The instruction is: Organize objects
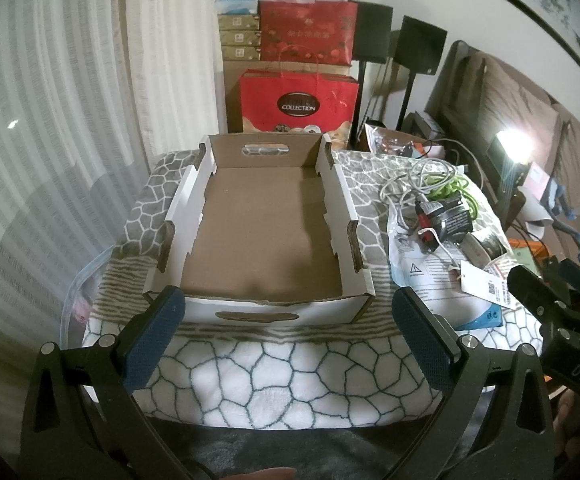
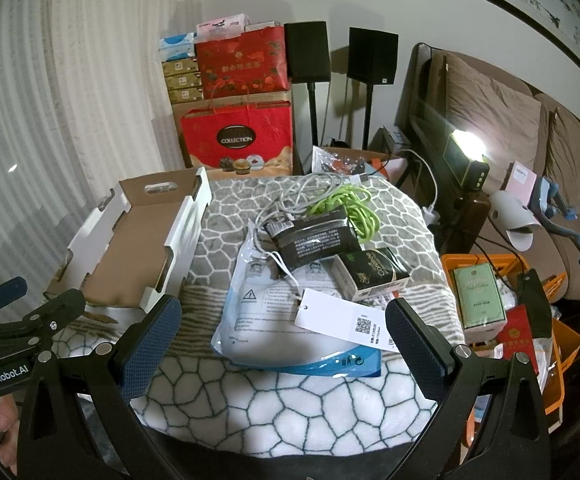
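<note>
An empty cardboard tray [image 1: 225, 168] with white sides sits on a patterned blanket [image 1: 273, 376]; it also shows in the right wrist view [image 2: 177, 236]. My left gripper [image 1: 285, 332] is open and empty just before the tray's near wall. To the tray's right lies a pile: a clear mask bag [image 2: 257, 304] with a white tag [image 2: 342, 320], a black packet [image 2: 314, 240], a dark coffee box [image 2: 374, 272], grey cables [image 2: 302, 192] and a green cord [image 2: 354, 208]. My right gripper [image 2: 283, 344] is open and empty over the bag's near end.
Red gift bags [image 2: 237, 140] and stacked boxes stand behind the table. Two black speakers [image 2: 372, 54] on stands and a brown sofa [image 2: 530, 128] are at the right. An orange crate [image 2: 546, 364] with boxes sits at the right edge. A lit lamp [image 2: 466, 148] glares.
</note>
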Demonstrator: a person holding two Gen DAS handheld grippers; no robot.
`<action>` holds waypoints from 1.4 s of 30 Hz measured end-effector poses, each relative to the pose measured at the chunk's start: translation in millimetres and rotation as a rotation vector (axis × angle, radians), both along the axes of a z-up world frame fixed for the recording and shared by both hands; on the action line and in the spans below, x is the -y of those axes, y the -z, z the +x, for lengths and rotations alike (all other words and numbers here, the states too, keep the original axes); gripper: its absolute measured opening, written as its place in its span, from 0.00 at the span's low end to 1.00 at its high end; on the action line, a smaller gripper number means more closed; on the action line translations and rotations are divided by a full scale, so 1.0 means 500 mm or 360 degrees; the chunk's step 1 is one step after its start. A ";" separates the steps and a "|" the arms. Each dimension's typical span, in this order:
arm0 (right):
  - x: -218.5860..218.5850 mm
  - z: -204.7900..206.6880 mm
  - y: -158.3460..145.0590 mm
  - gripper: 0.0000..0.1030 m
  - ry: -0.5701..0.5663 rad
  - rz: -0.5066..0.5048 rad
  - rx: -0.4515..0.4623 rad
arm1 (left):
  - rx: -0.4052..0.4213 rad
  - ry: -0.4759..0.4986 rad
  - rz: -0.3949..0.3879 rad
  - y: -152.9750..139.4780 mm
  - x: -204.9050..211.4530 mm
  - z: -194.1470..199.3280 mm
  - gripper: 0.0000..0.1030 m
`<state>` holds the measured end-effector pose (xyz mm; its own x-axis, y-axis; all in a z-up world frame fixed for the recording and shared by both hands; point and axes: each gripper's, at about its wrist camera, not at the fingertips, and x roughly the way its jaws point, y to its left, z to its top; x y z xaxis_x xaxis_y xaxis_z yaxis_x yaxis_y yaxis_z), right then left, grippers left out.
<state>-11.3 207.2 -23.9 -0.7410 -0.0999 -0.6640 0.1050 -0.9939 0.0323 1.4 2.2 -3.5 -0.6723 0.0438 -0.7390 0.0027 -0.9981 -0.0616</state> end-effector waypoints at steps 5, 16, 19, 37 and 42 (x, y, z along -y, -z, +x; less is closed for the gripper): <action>0.000 0.000 0.000 1.00 0.0000 0.0001 -0.0001 | 0.0000 -0.0001 0.0001 0.000 0.000 0.000 1.00; -0.001 -0.001 -0.003 1.00 -0.0001 0.0000 -0.0003 | 0.0001 -0.0019 0.0000 0.000 0.001 0.000 1.00; -0.001 -0.002 -0.004 1.00 -0.0001 0.0000 -0.0003 | 0.0001 -0.0018 0.0000 0.001 0.001 -0.001 1.00; -0.002 -0.019 -0.001 1.00 0.0009 0.0004 -0.0004 | 0.0002 -0.0023 -0.0016 0.006 0.000 -0.014 1.00; -0.006 -0.026 -0.002 1.00 0.0014 0.0003 -0.0007 | 0.0001 -0.0021 -0.0024 0.002 -0.001 -0.025 1.00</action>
<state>-24.1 210.3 -22.8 -0.7446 -0.0921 -0.6611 0.0965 -0.9949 0.0300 -11.1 2.6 -4.5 -0.6724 0.0240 -0.7398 0.0159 -0.9988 -0.0468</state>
